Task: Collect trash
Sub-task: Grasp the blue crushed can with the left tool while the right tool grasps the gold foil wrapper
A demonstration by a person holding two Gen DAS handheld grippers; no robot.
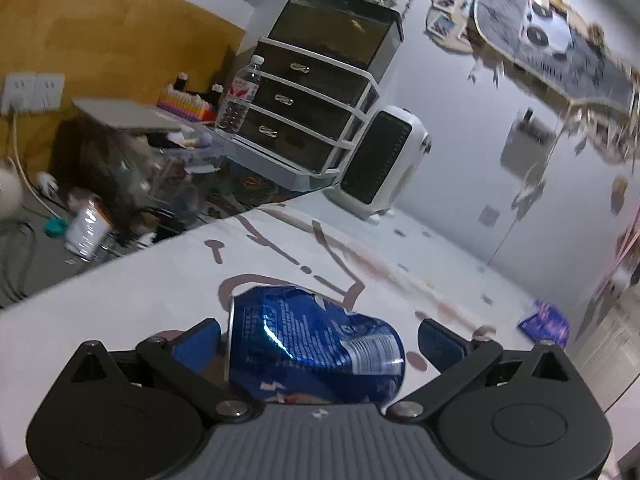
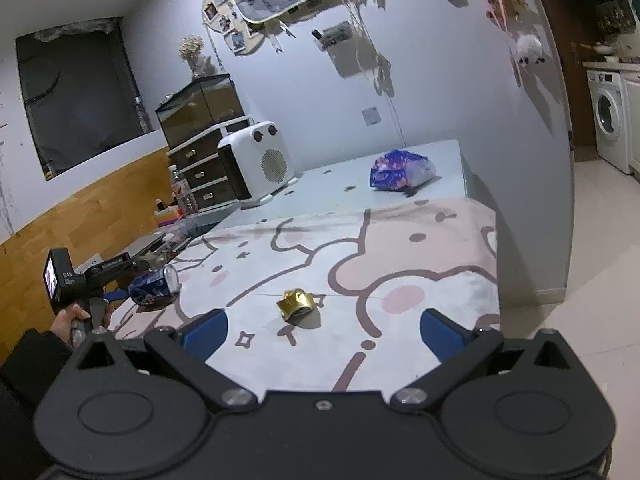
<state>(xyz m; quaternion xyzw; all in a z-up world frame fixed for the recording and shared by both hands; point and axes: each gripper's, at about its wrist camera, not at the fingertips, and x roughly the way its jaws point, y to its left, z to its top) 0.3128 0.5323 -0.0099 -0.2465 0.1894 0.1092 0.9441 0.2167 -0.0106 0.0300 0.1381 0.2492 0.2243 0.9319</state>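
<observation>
A crushed blue can (image 1: 316, 340) lies on its side on the pink cartoon mat (image 1: 140, 300), between the fingers of my open left gripper (image 1: 320, 340); the pads stand apart from it. The same can (image 2: 154, 286) shows in the right wrist view, with the left gripper (image 2: 120, 280) around it. My right gripper (image 2: 324, 328) is open and empty above the mat (image 2: 400, 264). A crumpled gold wrapper (image 2: 298, 304) lies just ahead of it. A blue-purple plastic bag (image 2: 400, 170) lies at the far end; it also shows in the left wrist view (image 1: 544, 322).
A white heater (image 2: 256, 162) and a drawer unit (image 2: 204, 172) with a tank on top stand at the back left, beside a water bottle (image 1: 240, 94). Clutter and cables lie on the dark desk (image 1: 40, 248) left of the mat. A washing machine (image 2: 608, 114) is far right.
</observation>
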